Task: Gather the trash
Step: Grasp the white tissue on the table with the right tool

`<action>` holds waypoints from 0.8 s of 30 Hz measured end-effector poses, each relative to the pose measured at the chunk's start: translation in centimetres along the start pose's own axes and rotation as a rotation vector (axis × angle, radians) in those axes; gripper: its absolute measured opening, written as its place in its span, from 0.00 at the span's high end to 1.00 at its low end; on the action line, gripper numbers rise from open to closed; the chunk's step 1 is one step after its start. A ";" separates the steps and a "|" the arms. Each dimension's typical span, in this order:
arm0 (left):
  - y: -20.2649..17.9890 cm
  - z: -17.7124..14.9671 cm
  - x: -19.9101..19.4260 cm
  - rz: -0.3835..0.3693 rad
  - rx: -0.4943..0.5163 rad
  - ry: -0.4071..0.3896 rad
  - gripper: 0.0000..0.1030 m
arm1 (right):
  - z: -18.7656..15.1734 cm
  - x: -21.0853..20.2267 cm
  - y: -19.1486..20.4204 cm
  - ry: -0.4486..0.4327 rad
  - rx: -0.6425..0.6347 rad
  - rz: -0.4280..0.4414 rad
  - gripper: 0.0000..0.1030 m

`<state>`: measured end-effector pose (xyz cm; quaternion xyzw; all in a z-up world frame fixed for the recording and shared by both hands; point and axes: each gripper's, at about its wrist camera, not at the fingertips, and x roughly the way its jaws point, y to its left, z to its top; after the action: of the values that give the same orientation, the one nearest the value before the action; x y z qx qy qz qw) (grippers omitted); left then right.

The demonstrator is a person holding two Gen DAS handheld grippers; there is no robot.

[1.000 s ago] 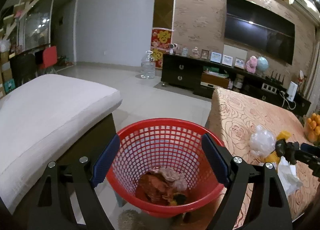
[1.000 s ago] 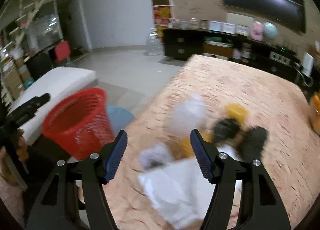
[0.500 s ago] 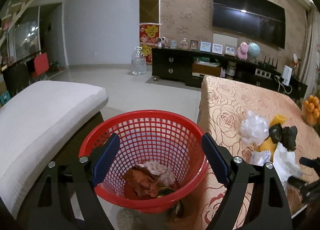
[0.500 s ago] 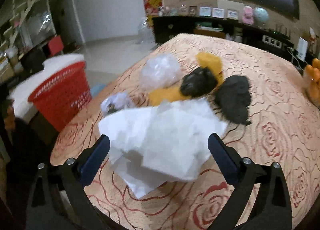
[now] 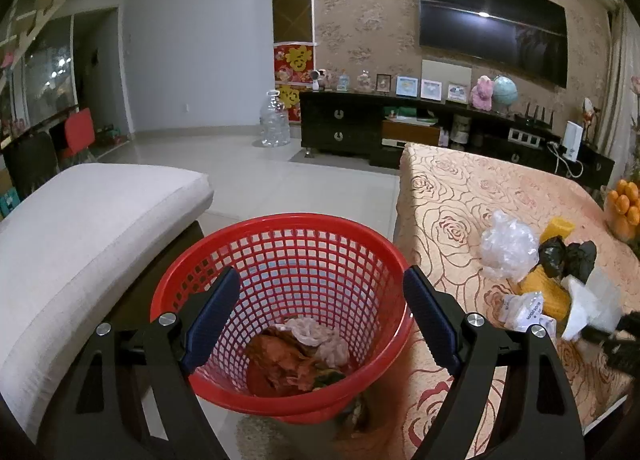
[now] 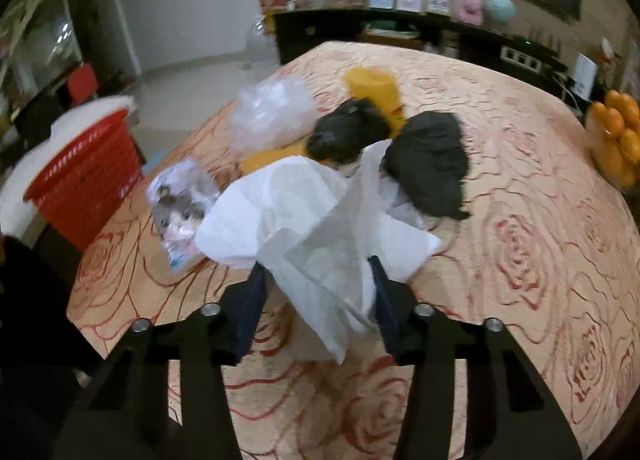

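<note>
Some scraps already in red basket [image 5: 280,260] framed by wide-open, empty left gripper [image 5: 322,314]; right gripper [image 6: 318,292] apparently closing on white paper [image 6: 312,228], bags [image 6: 428,156] left on table [image 6: 540,260].

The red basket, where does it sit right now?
The red basket stands on the floor beside the table, straight ahead of the open left gripper; the right-wrist view shows it far left.

Red basket [image 5: 280,260]: glossy plastic mesh. Tablecloth [image 6: 520,260]: matt woven cloth (rose pattern). White sheet [image 6: 320,228]: crumpled paper.
</note>
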<state>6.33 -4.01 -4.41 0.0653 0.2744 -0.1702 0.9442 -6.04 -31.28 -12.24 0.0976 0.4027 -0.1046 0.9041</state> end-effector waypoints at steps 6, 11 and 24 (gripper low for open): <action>-1.0 0.0 0.0 -0.016 0.027 -0.001 0.22 | 0.3 -1.5 -2.9 -0.041 0.111 0.005 0.67; -2.5 -0.4 0.2 -0.031 0.065 0.011 0.22 | 0.6 -2.2 -4.1 -0.052 0.178 0.121 0.64; -4.0 -0.9 0.3 -0.041 0.107 0.015 0.22 | 0.4 -2.4 -3.9 -0.052 0.162 0.091 0.41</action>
<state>4.68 -7.61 -5.42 0.1111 0.2735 -0.2035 0.9335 -8.34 -34.82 -10.54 0.1857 0.3645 -0.0979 0.9072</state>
